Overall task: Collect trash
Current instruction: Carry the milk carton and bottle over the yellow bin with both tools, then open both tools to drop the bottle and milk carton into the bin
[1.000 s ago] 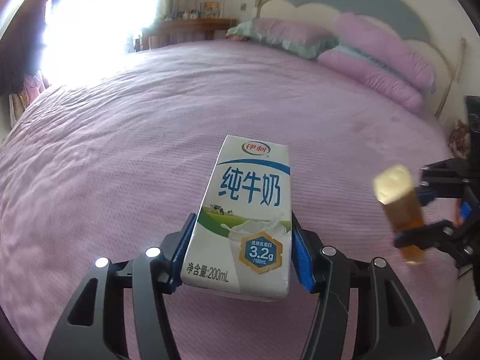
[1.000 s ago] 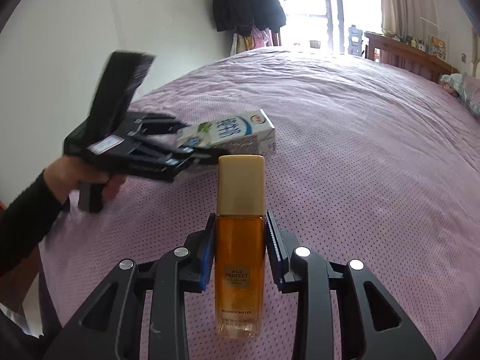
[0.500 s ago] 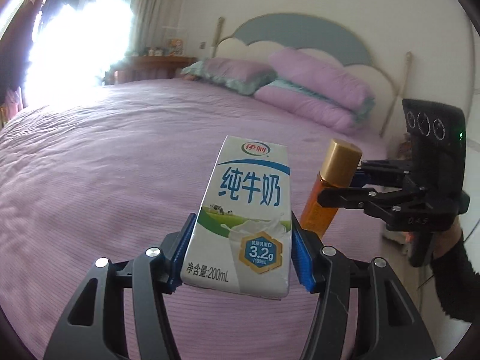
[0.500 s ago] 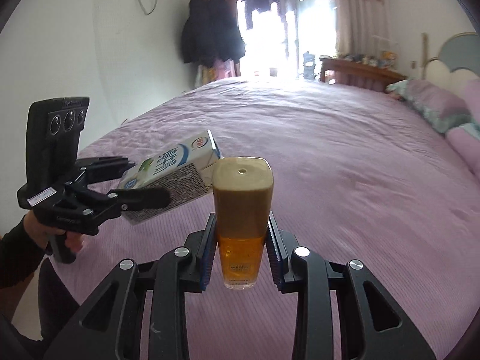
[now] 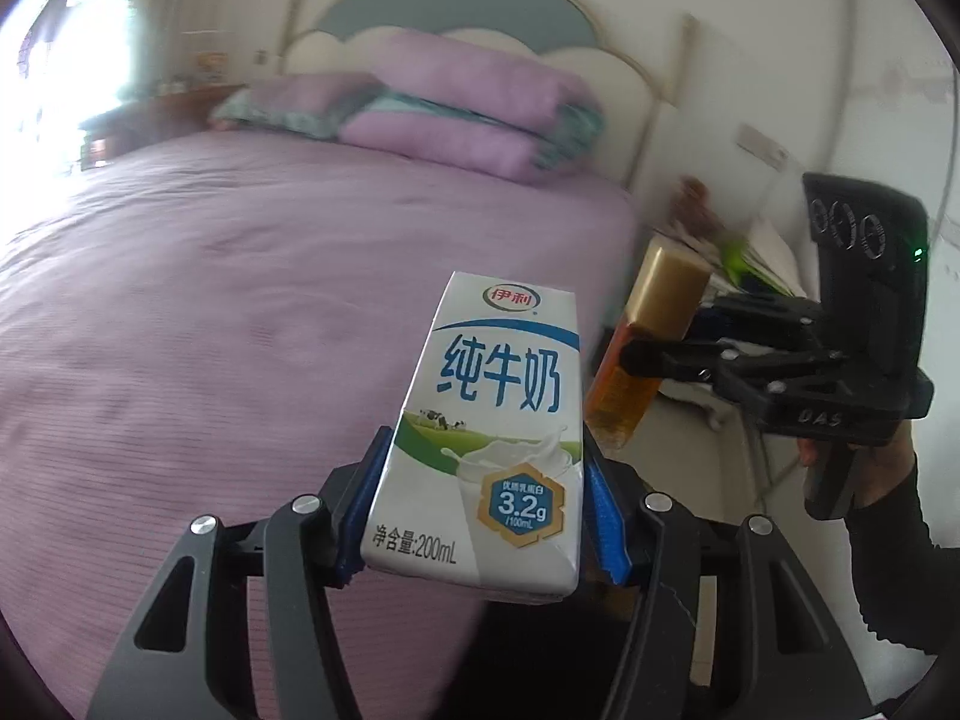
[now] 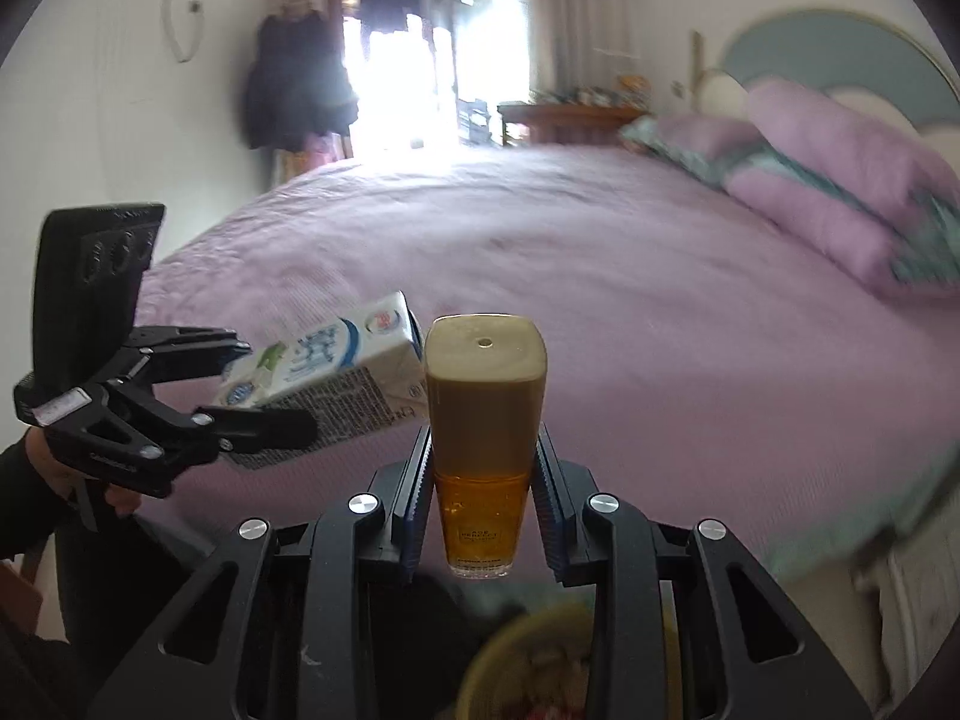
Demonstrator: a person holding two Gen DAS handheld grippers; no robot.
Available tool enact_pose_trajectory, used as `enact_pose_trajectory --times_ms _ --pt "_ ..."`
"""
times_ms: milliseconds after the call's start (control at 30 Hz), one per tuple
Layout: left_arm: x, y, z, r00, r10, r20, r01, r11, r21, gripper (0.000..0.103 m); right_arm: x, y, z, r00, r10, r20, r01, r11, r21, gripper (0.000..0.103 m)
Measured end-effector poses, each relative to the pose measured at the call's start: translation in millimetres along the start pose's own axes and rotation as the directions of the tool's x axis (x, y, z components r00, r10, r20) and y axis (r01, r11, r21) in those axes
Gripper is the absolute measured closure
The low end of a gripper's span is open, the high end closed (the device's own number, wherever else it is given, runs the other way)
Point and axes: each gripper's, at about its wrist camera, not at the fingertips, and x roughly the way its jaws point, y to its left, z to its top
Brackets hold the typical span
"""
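**Carrying two pieces of trash above the bed**

Gripping a milk carton [image 5: 480, 450] in the left tool [image 5: 483, 510], clear of the purple bed [image 5: 210, 300]; clenching an amber bottle [image 6: 483, 450] in the right tool [image 6: 483, 516]; risking a knock between both, nearly touching; passing over a blurred yellowish bin [image 6: 540, 660]; pillows [image 5: 450, 102] stacked by the headboard.

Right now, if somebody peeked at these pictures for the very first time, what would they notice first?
Probably the white and blue milk carton, held up close between the fingers of the left gripper. Next, the amber bottle with a gold cap, pinched upright in the right gripper just beside the carton. Behind both spreads a big purple bed with matching pillows stacked at the headboard.
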Motion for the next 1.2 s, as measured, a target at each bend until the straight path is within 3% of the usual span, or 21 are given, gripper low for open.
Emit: enact_pose_trajectory --times_ms 267,500,600,667,1200 --pt "74 -62 -28 0.981 -0.123 -0.15 0.13 0.991 0.038 0.045 -2 -55 -101 0.989 -0.084 -0.122 0.108 0.974 0.201 0.072" --pt "131 -84 -45 0.958 -0.153 -0.244 0.167 0.985 0.037 0.045 28 -79 -177 0.953 -0.128 -0.274 0.205 0.941 0.271 0.072" --pt "148 -89 -49 0.951 -0.149 -0.272 0.167 0.985 0.044 0.045 40 -83 -190 0.934 -0.155 -0.321 0.246 0.932 0.266 0.071" --pt "157 -89 -49 0.947 -0.146 -0.287 0.164 0.986 0.039 0.045 45 -85 -195 0.928 -0.173 -0.33 0.268 0.925 0.269 0.053" --pt "196 -115 -66 0.91 -0.144 -0.388 0.195 0.976 0.094 0.045 -11 -103 -192 0.952 -0.192 -0.237 0.269 0.896 0.355 0.051"
